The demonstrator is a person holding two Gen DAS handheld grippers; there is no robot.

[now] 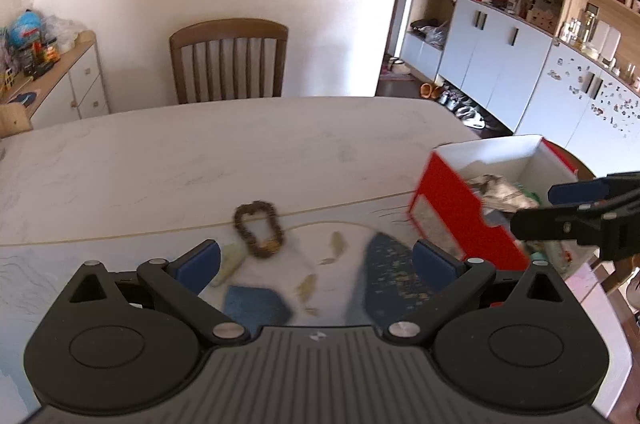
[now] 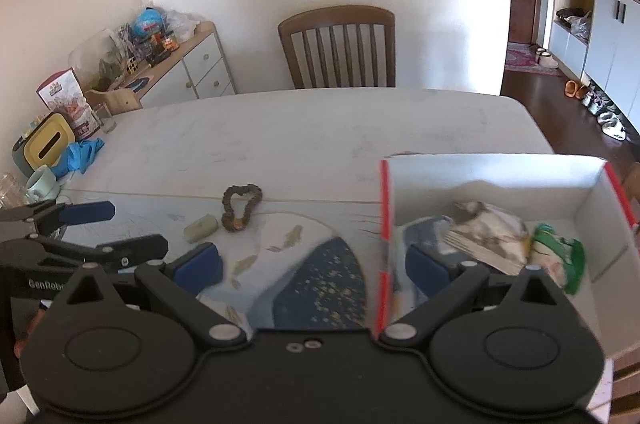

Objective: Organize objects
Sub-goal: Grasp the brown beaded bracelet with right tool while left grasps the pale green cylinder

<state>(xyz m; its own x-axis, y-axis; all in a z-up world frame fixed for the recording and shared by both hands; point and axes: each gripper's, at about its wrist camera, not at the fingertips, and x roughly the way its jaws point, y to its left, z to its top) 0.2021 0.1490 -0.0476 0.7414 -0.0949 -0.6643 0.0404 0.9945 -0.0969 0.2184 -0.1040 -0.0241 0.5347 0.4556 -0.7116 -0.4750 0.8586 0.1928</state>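
Both claws gape: left claw [image 1: 316, 262] near the bracelet [image 1: 258, 230], right claw [image 2: 314, 268] apparently straddling the box [image 2: 492, 166] wall.

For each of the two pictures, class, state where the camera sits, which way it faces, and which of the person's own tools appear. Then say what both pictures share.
Left wrist: rides the left hand-held gripper, facing across the table to the chair; jaws open; right hand-held gripper intrudes at right.
Right wrist: rides the right hand-held gripper, straddling the box wall; left one appears at left.
Shared: bracelet, box, chair, table.
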